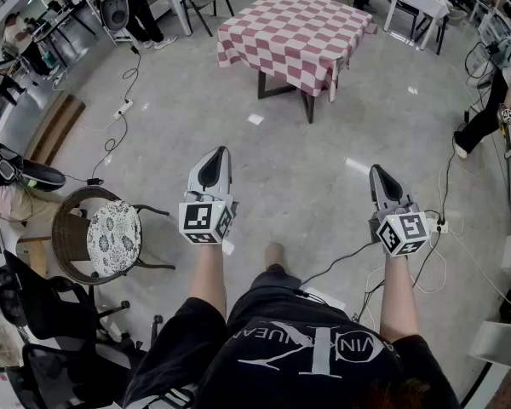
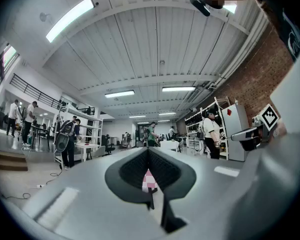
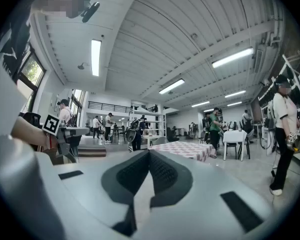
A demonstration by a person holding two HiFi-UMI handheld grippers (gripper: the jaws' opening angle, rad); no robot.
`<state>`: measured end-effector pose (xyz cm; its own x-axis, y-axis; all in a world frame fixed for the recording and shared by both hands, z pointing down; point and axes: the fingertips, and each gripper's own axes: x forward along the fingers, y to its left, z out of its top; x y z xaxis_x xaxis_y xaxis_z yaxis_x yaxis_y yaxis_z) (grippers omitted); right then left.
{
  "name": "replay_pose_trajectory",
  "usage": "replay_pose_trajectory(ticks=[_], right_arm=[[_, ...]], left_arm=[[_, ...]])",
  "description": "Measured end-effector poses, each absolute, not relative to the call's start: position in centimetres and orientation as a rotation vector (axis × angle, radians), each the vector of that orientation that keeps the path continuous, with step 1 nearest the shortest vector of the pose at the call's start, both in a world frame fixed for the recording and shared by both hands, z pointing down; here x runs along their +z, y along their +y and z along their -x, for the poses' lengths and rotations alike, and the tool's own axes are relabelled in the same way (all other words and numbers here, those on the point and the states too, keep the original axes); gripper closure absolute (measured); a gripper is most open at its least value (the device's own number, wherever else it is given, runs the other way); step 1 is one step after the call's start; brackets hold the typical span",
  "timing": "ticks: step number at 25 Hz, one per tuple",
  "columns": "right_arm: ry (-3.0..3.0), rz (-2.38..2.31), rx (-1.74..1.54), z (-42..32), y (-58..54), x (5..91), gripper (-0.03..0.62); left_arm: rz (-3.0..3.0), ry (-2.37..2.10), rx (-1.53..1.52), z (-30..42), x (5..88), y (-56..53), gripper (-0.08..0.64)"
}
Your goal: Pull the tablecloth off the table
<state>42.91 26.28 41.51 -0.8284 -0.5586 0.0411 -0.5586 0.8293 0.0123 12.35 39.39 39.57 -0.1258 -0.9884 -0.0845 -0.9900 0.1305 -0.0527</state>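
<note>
Tablecloth, head view: red-and-white checked, lies draped over the table at top centre, hanging over its edges; well ahead of both grippers, touching neither.
Left gripper, head view: held out level over bare floor, pointing toward the cloth, jaws pressed together, nothing pinched.
Right gripper, head view: level alongside the left one, well apart from it, likewise far short of the table.
Wicker chair, head view: stands at the left, clear of the left gripper.
Left gripper view: jaws meet tip to tip, empty; shows a sliver of the checked tablecloth far off, straight ahead in the notch below the closed tips; right gripper out at the right side.
Right gripper view: jaws closed on nothing; shows the tablecloth distant, just right of the jaw line, spread flat over the table; left gripper out at the left side.
</note>
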Motion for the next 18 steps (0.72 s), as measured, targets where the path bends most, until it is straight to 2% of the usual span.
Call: replay_pose_trajectory(ticks=[18], right_arm=[[-2.903, -1.029, 0.081, -33.1, 15.5, 43.9, 0.580]], left_arm=[[2.062, 2.330, -0.046, 0.5, 42.1, 28.8, 0.549]])
